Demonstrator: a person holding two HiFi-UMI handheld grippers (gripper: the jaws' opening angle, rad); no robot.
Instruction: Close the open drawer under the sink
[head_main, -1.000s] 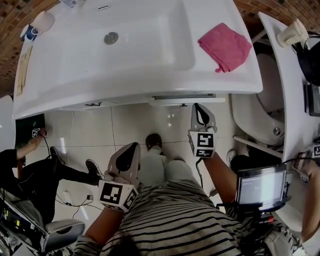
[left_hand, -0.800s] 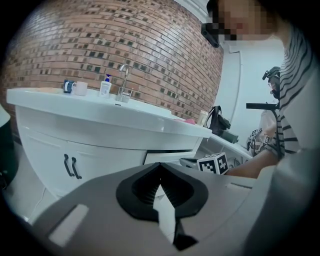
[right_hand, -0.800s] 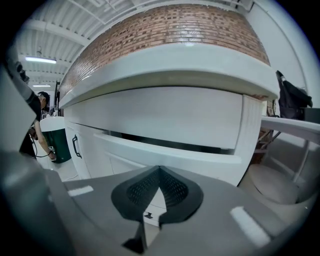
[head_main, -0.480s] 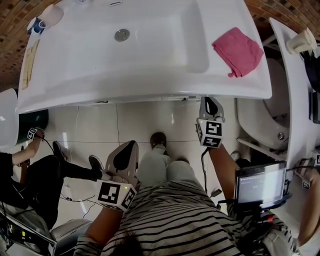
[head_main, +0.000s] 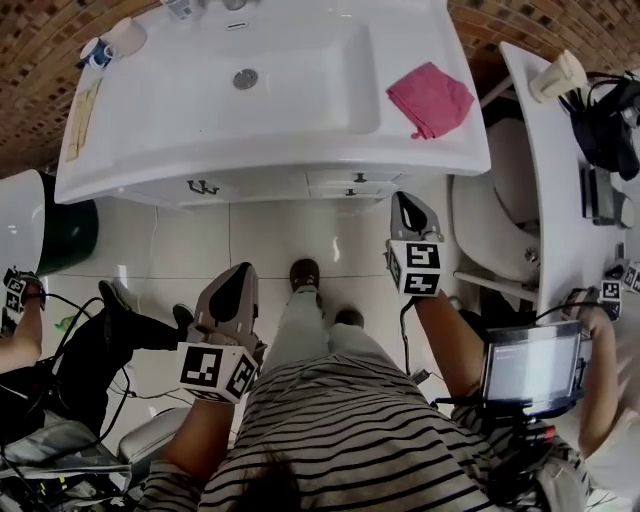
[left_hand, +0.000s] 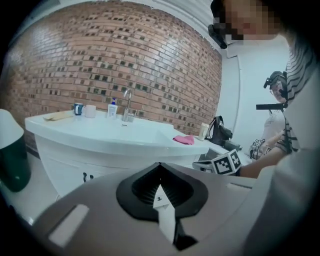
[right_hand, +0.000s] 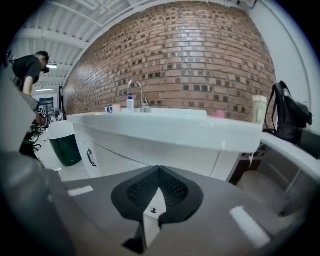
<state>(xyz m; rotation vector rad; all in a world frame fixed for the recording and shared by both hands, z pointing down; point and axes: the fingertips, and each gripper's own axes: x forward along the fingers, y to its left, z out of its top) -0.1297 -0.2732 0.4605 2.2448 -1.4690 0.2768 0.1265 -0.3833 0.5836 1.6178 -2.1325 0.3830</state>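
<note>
We are holding the left gripper (head_main: 240, 272) low over the tiled floor (head_main: 270, 240), well back from the sink cabinet (head_main: 260, 187). Its fingers (left_hand: 142, 186) are pressing together to a single point, with nothing caught between them.

We are holding the right gripper (head_main: 405, 200) further forward, its tip pointing at the right end of the cabinet, near the drawer (head_main: 340, 184). Its fingers (right_hand: 175, 192) are likewise meeting tip to tip and gripping nothing. In the right gripper view the cabinet front is standing a little way ahead of the tip, so this gripper is touching neither the cabinet nor the drawer.

The drawer is sitting under the right half of the white sink (head_main: 280, 150). From the head view its front is lying flush with the cabinet face, with its small dark handle (head_main: 357, 178) showing.

A pink cloth (head_main: 430, 97) is lying crumpled on the sink's right shoulder, above the drawer. A dark green bin (head_main: 65, 235) with a white lid is standing on the floor just beside the cabinet's left end. We are standing with both feet on the tiles between the two grippers, facing the cabinet.
</note>
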